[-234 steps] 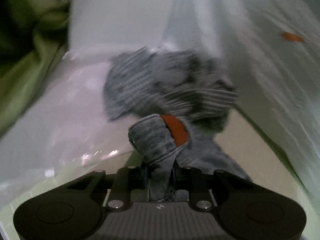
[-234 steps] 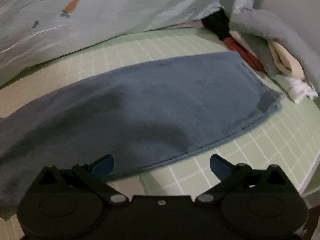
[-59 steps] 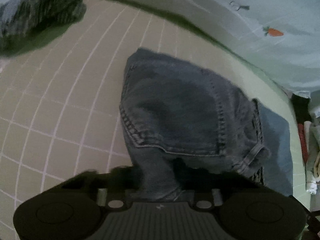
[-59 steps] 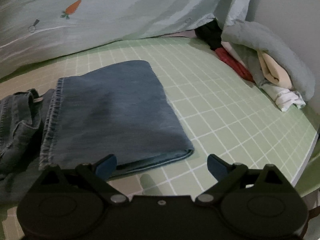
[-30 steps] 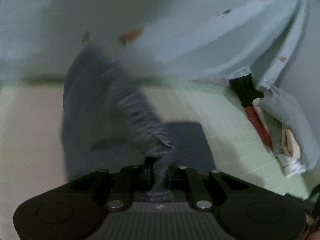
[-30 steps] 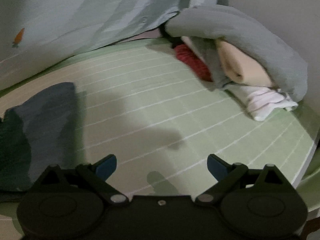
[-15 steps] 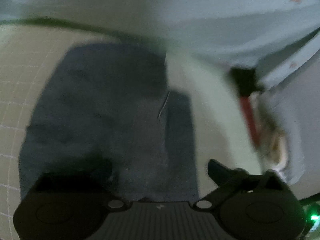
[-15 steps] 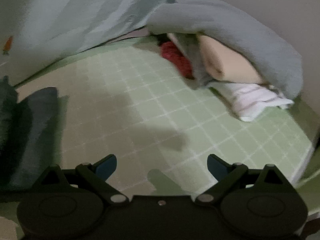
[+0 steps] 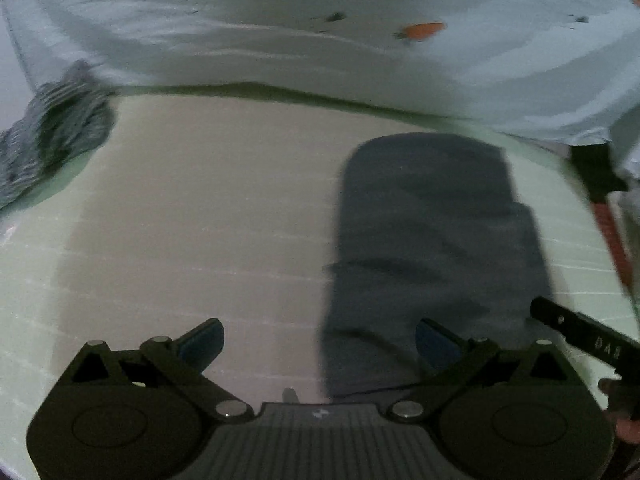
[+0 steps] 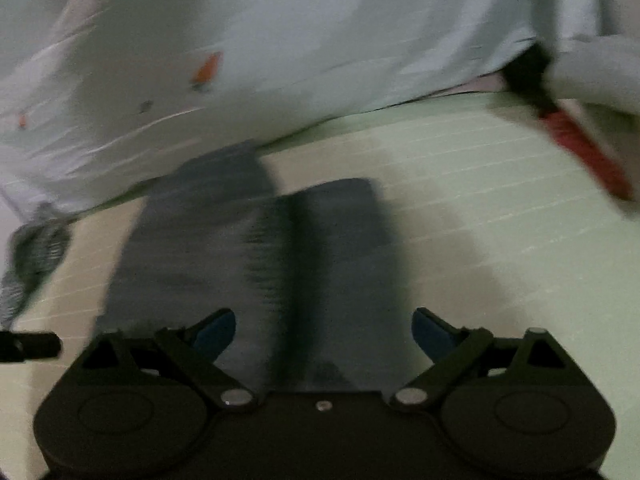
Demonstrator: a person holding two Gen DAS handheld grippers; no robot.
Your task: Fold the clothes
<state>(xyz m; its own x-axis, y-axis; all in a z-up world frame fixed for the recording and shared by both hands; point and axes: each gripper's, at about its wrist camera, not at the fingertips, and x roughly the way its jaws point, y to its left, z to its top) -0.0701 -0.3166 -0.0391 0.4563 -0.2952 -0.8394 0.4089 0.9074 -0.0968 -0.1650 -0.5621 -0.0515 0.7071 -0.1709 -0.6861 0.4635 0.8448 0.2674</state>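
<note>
Right wrist view shows our folded jeans [image 10: 320, 248] lying flat on the green checked sheet [image 10: 480, 208], thick, limp denim best pinched at a doubled edge, right gripper [image 10: 323, 330] closing on nothing, left gripper [image 9: 318, 338] spread empty.

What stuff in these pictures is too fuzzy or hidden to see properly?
- Folded jeans, right wrist view: motion blur smears seams and edges.
- Striped garment, left wrist view: blurred, cut off by the left edge.
- Clothes pile, right wrist view: blurred, cut off at the right.
</note>
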